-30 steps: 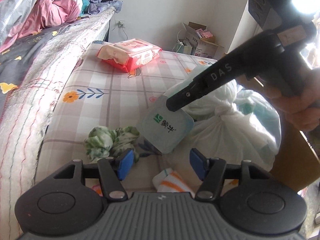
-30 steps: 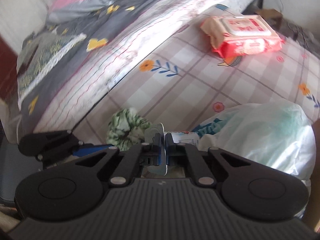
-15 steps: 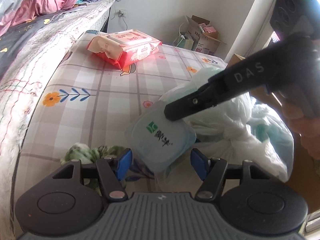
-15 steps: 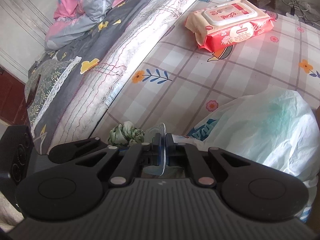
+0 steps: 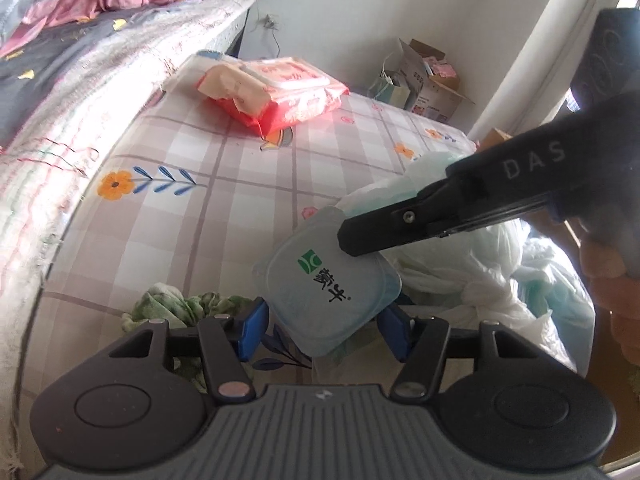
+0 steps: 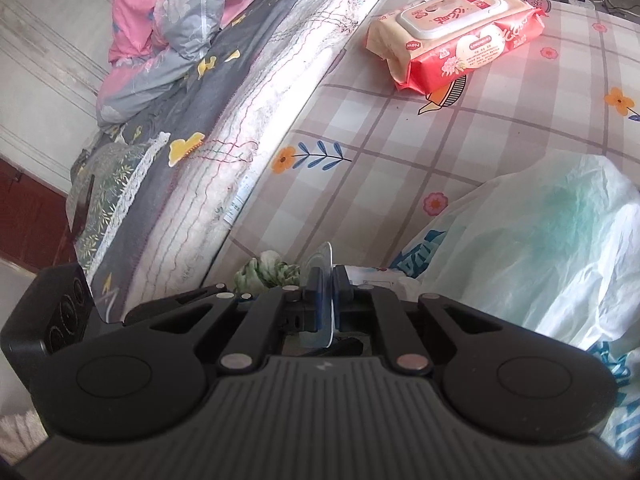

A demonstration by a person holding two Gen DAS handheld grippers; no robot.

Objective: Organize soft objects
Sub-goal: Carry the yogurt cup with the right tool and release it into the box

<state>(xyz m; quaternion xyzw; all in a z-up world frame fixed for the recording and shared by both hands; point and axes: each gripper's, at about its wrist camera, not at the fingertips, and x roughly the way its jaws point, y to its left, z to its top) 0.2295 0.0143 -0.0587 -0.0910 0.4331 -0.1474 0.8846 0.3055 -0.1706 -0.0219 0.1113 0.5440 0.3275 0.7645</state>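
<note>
**Pouch passed from one gripper toward the other**

The flat, pale-blue pouch (image 5: 328,292), printed with a green logo and dark characters, hangs in the air above the checked sheet (image 5: 224,184). It is pinched at its upper corner, at about one o'clock on its face, by the right gripper (image 6: 325,296), whose fingers are clamped tight on the thin sheet of it. From that gripper's own camera the pouch shows edge-on, a sliver squeezed between the two pads. I take the corner hold to be deliberate: it leaves the broad lower half free for the other tool to take.

The left gripper (image 5: 324,330) waits below, at six o'clock of the pouch. The pouch's lower edge dips between its blue pads (image 5: 253,330), one at roughly eight o'clock and one at four o'clock of the pouch. Those jaws are about half-wide and closing, yet neither pad seems to be pressing on the pouch; a slim gap shows on the left side.

Further out, a crumpled green cloth (image 5: 176,304) lies on the sheet at nine o'clock of the left pads. A tied white plastic bag (image 5: 480,280) bulges at three o'clock. A red wipes pack (image 5: 276,96) sits well apart at twelve o'clock, beside the grey quilted bedding (image 5: 80,92).
</note>
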